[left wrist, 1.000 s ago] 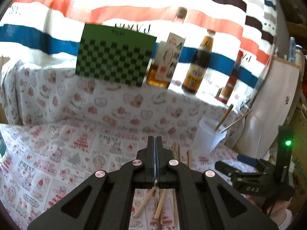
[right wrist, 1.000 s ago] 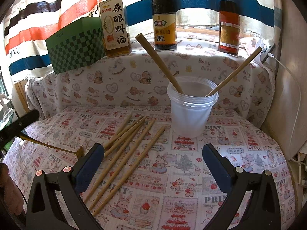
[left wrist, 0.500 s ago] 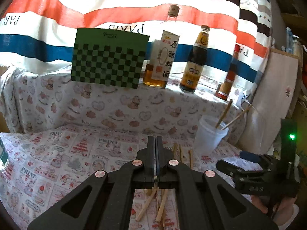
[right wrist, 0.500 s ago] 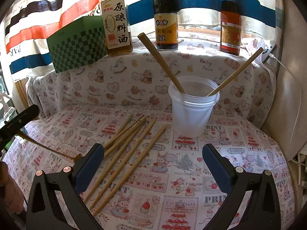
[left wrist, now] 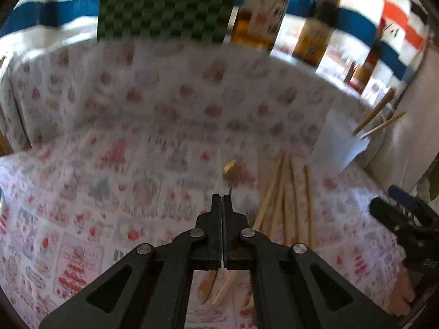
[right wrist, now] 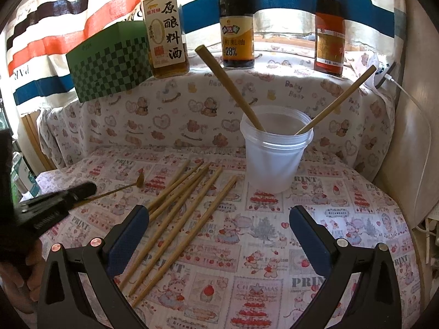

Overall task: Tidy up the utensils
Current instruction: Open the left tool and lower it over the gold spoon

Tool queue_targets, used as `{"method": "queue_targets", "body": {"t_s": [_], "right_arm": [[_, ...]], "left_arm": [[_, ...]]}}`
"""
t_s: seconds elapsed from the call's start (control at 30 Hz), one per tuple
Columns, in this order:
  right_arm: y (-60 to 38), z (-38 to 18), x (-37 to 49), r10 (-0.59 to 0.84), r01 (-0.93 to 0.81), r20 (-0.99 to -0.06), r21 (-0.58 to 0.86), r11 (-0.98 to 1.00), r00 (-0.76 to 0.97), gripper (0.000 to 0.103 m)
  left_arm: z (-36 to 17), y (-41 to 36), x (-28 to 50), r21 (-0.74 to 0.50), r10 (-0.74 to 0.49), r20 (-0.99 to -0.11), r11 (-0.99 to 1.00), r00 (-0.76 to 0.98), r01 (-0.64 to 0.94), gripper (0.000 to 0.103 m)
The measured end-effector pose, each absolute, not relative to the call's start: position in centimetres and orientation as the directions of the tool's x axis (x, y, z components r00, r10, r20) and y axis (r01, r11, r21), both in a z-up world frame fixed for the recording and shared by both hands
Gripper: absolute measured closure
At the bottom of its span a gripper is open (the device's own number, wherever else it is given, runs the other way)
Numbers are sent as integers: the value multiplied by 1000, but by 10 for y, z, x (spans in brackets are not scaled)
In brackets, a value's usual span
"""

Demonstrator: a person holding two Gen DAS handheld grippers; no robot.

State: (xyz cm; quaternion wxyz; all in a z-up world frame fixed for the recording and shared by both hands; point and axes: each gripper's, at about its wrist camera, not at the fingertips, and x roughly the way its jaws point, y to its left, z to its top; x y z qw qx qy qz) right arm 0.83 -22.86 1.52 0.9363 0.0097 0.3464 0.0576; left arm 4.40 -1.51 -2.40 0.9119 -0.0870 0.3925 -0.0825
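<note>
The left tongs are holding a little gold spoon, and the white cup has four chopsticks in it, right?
Not quite: the white cup holds two chopsticks, as the right wrist view shows. The left tongs do hold the little gold spoon.

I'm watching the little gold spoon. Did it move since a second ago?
Yes. The gold spoon, pinched in the left hand-held gripper, has swung further up the table, toward the loose chopsticks that stayed put.

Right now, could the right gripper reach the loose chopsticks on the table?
Probably yes. The right gripper is open and empty, and the chopsticks lie on the cloth just below and left of it, nothing covering them. The left gripper holds a small spoon off to the side.
</note>
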Motion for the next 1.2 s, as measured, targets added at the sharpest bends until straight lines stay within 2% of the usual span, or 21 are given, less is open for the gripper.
{"method": "queue_targets", "body": {"t_s": [0.13, 0.3, 0.37, 0.43, 0.5, 0.67, 0.73, 0.83, 0.97, 1.07, 1.1, 1.17, 1.2], "right_arm": [[-226, 13, 9, 109, -105, -656, 46, 993, 746, 0], [-226, 14, 9, 107, -105, -657, 42, 994, 747, 0], [-226, 13, 9, 108, -106, -659, 44, 993, 745, 0], [-227, 13, 10, 107, -105, -661, 43, 994, 743, 0], [-227, 12, 11, 110, -107, -666, 45, 993, 737, 0], [-227, 9, 13, 120, -111, -678, 56, 992, 725, 0], [-227, 9, 14, 120, -113, -680, 56, 992, 723, 0], [-227, 9, 13, 122, -115, -679, 55, 992, 724, 0], [-226, 8, 14, 117, -115, -678, 47, 992, 726, 0], [-226, 6, 15, 112, -112, -683, 45, 993, 722, 0], [-227, 6, 16, 113, -110, -683, 48, 993, 722, 0], [-230, 7, 18, 118, -107, -676, 58, 993, 728, 0], [-232, 7, 18, 124, -109, -670, 65, 992, 732, 0]], "left_arm": [[-35, -15, 49, -190, -192, -763, 979, 618, 70, 103], [-37, -14, 48, -179, -204, -787, 979, 582, 101, 102], [-36, -15, 47, -158, -201, -798, 980, 568, 124, 90], [-36, -18, 46, -156, -213, -808, 976, 549, 149, 85], [-37, -20, 46, -141, -202, -815, 978, 543, 152, 85], [-45, -18, 50, -103, -160, -855, 985, 494, 141, 76], [-37, -12, 46, -123, -174, -840, 984, 513, 132, 76], [-20, -5, 36, -86, -146, -794, 988, 590, 129, 75], [-29, -2, 43, -154, -198, -792, 980, 578, 125, 75], [-33, -7, 46, -138, -185, -771, 983, 609, 123, 74], [-33, -8, 47, -131, -183, -761, 983, 622, 129, 72], [-32, -11, 52, -147, -212, -742, 977, 636, 155, 61], [-32, -13, 59, -153, -212, -746, 977, 631, 148, 61]]}}
